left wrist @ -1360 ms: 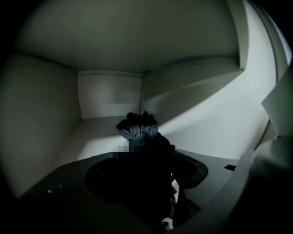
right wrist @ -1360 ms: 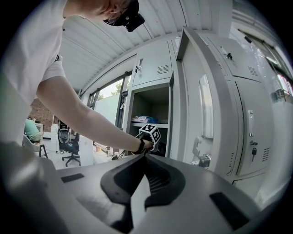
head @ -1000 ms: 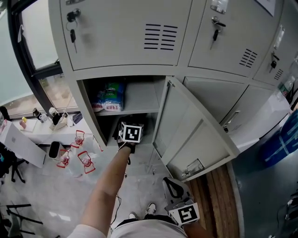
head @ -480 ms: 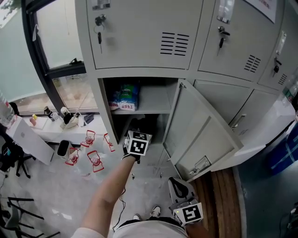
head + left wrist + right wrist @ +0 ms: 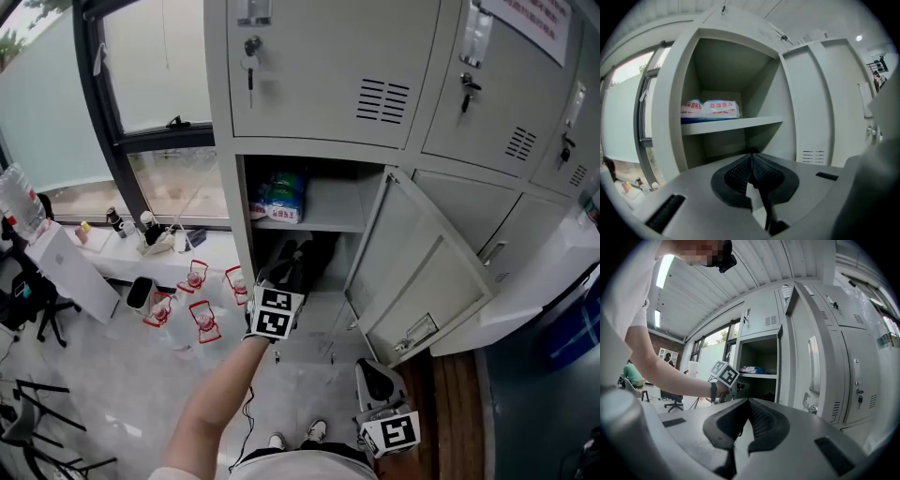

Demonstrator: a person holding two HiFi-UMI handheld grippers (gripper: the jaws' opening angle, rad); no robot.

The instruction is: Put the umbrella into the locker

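Note:
The grey locker stands with its door (image 5: 412, 272) swung wide. A dark folded umbrella (image 5: 314, 262) lies in the lower compartment, under the shelf (image 5: 328, 211). My left gripper (image 5: 281, 281) hangs just outside that compartment and points into it. Its jaws have closed and meet with nothing between them (image 5: 751, 157). In the left gripper view the gripper's own body hides most of the umbrella. My right gripper (image 5: 364, 370) is low by my feet, beside the door, shut and empty (image 5: 749, 403). It looks towards the left gripper (image 5: 739, 386).
A blue and white packet (image 5: 281, 197) lies on the shelf. Keys hang in the closed lockers above (image 5: 250, 66). Red-framed bottles (image 5: 197, 314) stand on the floor at the left, by a white table (image 5: 70, 272). A wooden strip (image 5: 459, 412) runs along the floor at the right.
My left gripper has drawn back out of the lower compartment towards me and risen a little. The right gripper has stayed by my feet.

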